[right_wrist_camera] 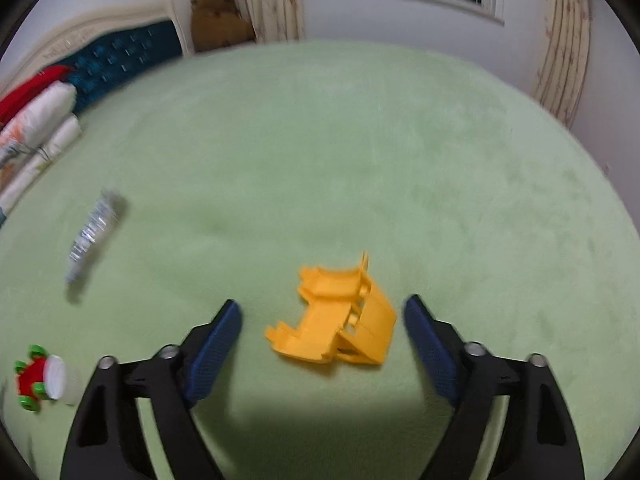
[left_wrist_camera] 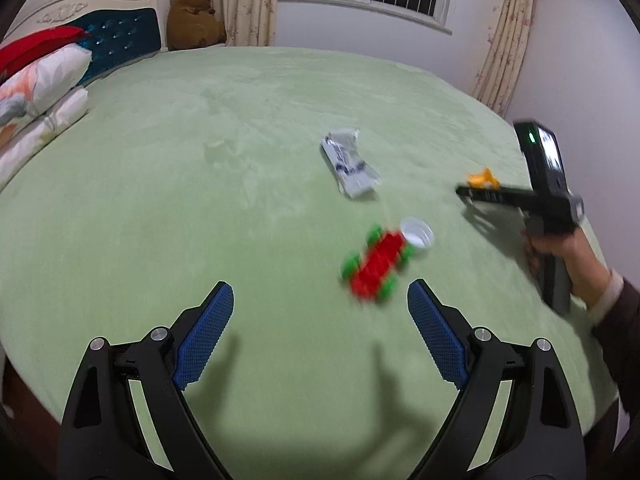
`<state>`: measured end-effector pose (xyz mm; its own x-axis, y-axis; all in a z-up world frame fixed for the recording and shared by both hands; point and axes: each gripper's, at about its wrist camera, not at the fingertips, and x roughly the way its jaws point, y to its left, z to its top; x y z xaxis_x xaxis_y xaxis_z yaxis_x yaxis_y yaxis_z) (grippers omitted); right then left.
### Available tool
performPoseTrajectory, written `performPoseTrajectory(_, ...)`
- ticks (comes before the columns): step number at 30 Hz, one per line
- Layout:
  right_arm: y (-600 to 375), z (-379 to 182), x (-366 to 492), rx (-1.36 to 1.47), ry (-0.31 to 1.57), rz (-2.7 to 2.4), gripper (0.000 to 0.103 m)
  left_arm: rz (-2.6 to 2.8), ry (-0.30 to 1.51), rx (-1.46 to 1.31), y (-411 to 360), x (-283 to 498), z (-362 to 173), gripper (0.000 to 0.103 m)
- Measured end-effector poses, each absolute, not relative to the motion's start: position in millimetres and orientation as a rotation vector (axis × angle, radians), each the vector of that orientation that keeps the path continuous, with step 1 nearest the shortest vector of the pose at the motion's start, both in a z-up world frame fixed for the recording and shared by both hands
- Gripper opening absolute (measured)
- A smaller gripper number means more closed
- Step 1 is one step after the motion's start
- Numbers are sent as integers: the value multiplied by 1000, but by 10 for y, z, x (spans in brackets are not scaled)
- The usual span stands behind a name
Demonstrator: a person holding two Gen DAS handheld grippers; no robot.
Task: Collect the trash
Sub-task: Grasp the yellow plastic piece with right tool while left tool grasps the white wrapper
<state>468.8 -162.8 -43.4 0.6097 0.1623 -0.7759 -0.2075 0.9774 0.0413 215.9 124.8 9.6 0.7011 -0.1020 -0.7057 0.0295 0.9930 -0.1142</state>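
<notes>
On a green bedspread lie a crumpled silver-white wrapper, a small clear plastic cup on its side, a red toy car with green wheels and an orange plastic piece. My left gripper is open and empty, just short of the toy car. My right gripper is open, with the orange piece lying between its fingertips, not gripped. The right wrist view also shows the wrapper, the cup and the toy car at far left.
Pillows and a teal headboard stand at the left. A brown teddy bear sits in the far corner by curtains. The right hand-held gripper body reaches in over the bed's right edge.
</notes>
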Motion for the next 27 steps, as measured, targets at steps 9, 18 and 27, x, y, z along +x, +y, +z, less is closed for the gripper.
performPoseTrajectory(9,-1717,-388,4587,-8,841,197,55,-113,884,-82,1155,3299,6,87)
performPoseTrajectory(18,-1780,-362,4545,33,812,224,55,-104,1034,-176,1162,4183,-303,87)
performPoseTrajectory(27,-1866,-349,4578,102,812,260,55,-73,1112,-12,855,4493,-411,80)
